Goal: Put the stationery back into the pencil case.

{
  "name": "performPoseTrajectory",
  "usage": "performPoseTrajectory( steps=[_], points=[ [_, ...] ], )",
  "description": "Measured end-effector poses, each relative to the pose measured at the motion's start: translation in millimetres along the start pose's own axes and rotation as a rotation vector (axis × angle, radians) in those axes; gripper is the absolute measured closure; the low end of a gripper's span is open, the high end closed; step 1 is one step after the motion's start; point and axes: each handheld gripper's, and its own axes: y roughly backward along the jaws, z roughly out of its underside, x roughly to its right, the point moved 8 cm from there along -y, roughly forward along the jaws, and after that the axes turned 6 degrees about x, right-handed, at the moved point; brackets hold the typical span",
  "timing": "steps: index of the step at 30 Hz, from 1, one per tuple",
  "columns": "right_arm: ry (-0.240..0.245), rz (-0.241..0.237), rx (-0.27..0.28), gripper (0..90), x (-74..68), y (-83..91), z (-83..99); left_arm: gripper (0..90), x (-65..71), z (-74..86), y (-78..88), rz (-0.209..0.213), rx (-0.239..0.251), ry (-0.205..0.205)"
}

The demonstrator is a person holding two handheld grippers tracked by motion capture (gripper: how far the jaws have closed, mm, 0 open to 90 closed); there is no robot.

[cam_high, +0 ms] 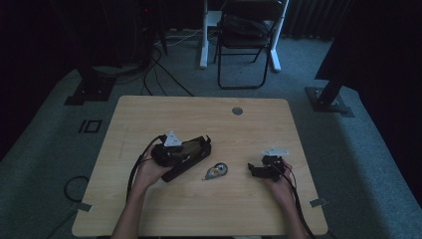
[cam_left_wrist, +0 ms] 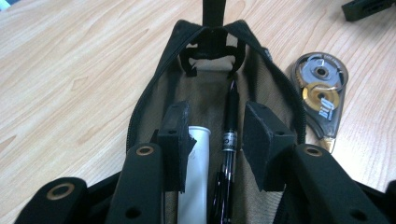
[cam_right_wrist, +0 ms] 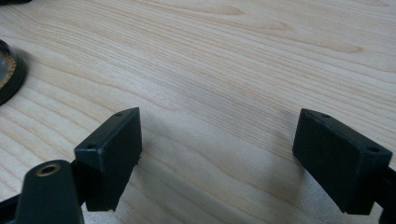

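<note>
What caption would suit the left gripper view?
Left tongs open inside an unzipped pencil case holding a black pen and white tube; correction tape alongside.

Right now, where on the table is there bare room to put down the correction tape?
Bare wood runs along the far edge near the round grommet, and along the near edge between the forearms. It is crowded mid-table: the open pencil case under the left claw, the correction tape, then the right claw.
</note>
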Motion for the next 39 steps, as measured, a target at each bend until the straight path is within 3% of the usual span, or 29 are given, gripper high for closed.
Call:
performPoseTrajectory(
  steps=[39],
  points=[
    [0.0, 0.0, 0.0, 15.6, 0.0, 0.0, 0.0, 60.7, 17.2, -17.7, 3.9, 0.037, 0.064, -0.017]
  ],
)
